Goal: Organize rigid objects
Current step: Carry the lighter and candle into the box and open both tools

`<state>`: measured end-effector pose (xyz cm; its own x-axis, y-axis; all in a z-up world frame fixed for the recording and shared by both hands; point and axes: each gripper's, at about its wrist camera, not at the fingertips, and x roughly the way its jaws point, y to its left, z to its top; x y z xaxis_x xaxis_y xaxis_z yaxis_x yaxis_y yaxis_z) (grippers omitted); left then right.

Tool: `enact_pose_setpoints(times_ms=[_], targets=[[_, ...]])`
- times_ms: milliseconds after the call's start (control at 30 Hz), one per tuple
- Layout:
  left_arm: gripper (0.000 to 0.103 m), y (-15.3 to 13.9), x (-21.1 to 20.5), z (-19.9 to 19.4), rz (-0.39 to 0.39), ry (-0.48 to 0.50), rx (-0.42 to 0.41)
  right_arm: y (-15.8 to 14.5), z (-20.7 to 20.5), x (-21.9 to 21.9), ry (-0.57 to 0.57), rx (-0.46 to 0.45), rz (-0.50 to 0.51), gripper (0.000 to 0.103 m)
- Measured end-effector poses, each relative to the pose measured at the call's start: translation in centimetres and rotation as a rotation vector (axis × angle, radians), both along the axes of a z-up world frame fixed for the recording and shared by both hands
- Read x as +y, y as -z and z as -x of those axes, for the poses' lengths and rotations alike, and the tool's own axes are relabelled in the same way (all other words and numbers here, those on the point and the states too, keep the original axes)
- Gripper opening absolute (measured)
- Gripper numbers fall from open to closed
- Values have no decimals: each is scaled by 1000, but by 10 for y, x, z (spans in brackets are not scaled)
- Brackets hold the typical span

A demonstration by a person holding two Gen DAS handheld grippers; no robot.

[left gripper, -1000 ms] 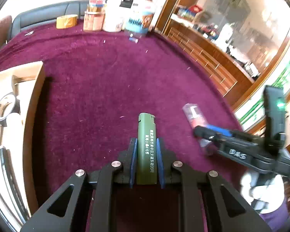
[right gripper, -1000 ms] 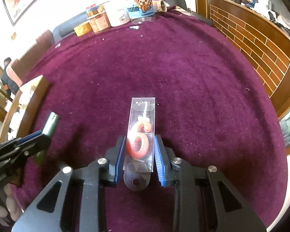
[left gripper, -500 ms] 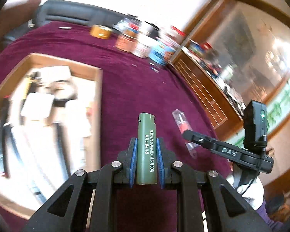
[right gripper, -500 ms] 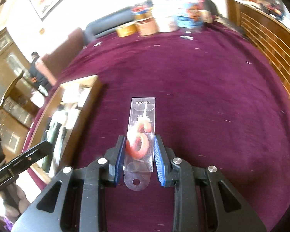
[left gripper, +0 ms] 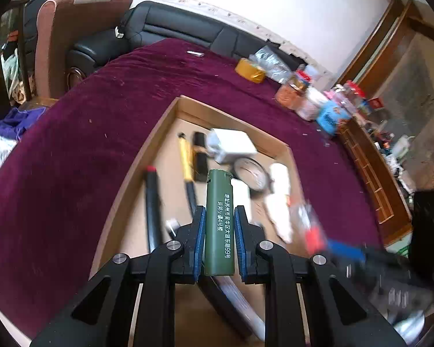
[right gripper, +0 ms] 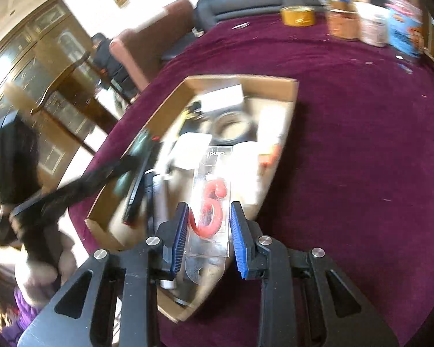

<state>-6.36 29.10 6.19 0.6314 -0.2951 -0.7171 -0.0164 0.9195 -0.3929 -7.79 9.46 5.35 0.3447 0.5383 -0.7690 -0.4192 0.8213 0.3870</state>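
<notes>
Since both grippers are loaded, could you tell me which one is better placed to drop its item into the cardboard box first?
Probably the left gripper: its green lighter hangs over the cardboard box's middle, while the right gripper's packaged red candle sits nearer a corner.

Both grippers share one build: matte black plastic frames with triangular cut-outs and round silver screw heads at the linkage joints. The left gripper [left gripper: 219,232] and right gripper [right gripper: 208,231] each carry ribbed blue pads [left gripper: 200,240] on black fingers. A purple sleeve [right gripper: 21,306] shows at the near left.
</notes>
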Motion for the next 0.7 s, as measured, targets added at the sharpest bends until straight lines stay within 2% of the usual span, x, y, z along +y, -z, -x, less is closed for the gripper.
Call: enact_pose_setpoints(times_ms=[67, 167, 367, 600, 700], targets=[[16, 7, 6, -21, -26, -3, 30, 9, -2, 17, -28, 25, 6, 27], [16, 19, 13, -43, -15, 3, 82, 20, -8, 33, -56, 48, 17, 27], [16, 35, 13, -67, -23, -3, 146, 33, -14, 53, -77, 66, 45, 27], [17, 34, 19, -66, 21, -10, 153, 38, -9, 58, -103, 90, 73, 27], [24, 32, 18, -66, 30, -4, 144, 41, -5, 56, -107, 105, 62, 27]])
